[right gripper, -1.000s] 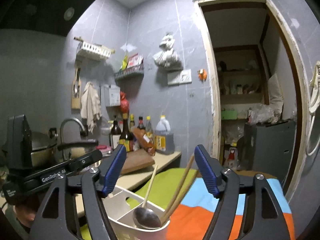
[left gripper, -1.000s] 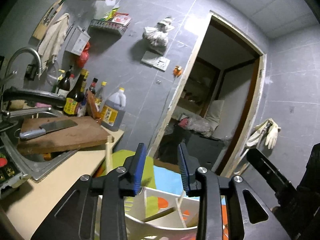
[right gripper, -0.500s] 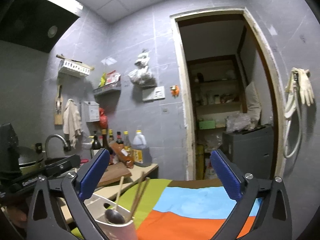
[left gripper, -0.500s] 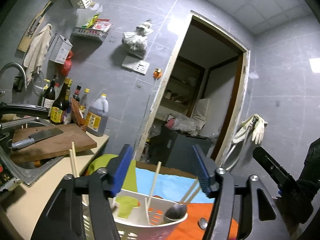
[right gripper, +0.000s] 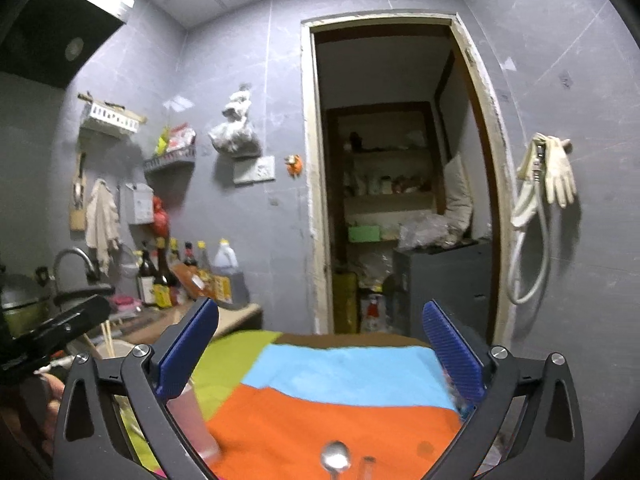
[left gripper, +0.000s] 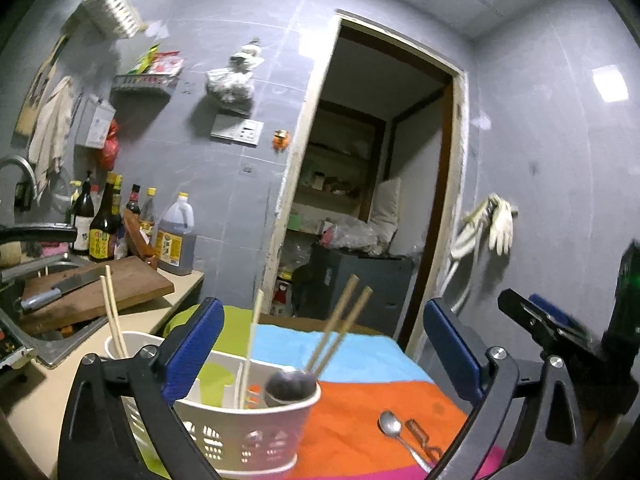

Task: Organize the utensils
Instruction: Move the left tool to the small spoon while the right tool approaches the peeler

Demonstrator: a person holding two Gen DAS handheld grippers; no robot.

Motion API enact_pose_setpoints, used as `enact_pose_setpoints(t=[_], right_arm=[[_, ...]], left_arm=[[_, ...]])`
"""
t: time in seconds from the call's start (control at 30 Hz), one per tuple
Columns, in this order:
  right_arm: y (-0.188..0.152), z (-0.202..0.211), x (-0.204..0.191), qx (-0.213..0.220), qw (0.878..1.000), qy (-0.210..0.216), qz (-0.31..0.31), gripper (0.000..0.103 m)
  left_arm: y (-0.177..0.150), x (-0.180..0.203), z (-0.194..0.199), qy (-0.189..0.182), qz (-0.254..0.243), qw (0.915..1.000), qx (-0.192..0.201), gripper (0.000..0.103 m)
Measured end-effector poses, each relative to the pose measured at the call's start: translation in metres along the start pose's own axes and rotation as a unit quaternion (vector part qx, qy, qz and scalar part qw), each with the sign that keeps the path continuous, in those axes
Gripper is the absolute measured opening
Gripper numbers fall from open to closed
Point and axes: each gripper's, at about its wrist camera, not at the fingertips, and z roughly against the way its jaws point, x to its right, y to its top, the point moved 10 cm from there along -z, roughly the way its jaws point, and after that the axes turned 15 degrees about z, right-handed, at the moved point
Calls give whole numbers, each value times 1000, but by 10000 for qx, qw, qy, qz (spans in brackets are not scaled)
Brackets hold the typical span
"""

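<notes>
Both the left gripper and right gripper are spread, empty, above the white perforated plastic utensil caddy and silver metal spoon.

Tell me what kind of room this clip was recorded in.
Most likely a small home kitchen: a sink faucet, sauce bottles on the counter, and a cleaver on a wooden cutting board.

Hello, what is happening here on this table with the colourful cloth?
A person with two handheld grippers is sorting utensils. Both the left gripper and the right gripper are open and hold nothing. The white caddy already holds chopsticks and a ladle. A metal spoon lies on the orange cloth, not yet picked up.
</notes>
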Motion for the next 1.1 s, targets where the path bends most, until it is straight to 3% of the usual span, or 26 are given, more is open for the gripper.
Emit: enact_pose_setpoints(t=[0.37,0.57,0.83,1.1], right_arm=[[-63,6,35,-971,9947,-266,195,103],[-104,0,42,-1667,9855,-177,269,103],[-147,-16,41,-2488,9683,42,196,103],[-199,-34,26,-3486,9357,516,135,103]], left_arm=[[-68,34,-17,-155,-434,9962,-734,98],[-111,34,-34,-120,-253,9893,-1433,98],[-156,8,-59,553,-106,9712,-2314,98],[-193,-18,-70,1107,-20,9490,-2953,98]])
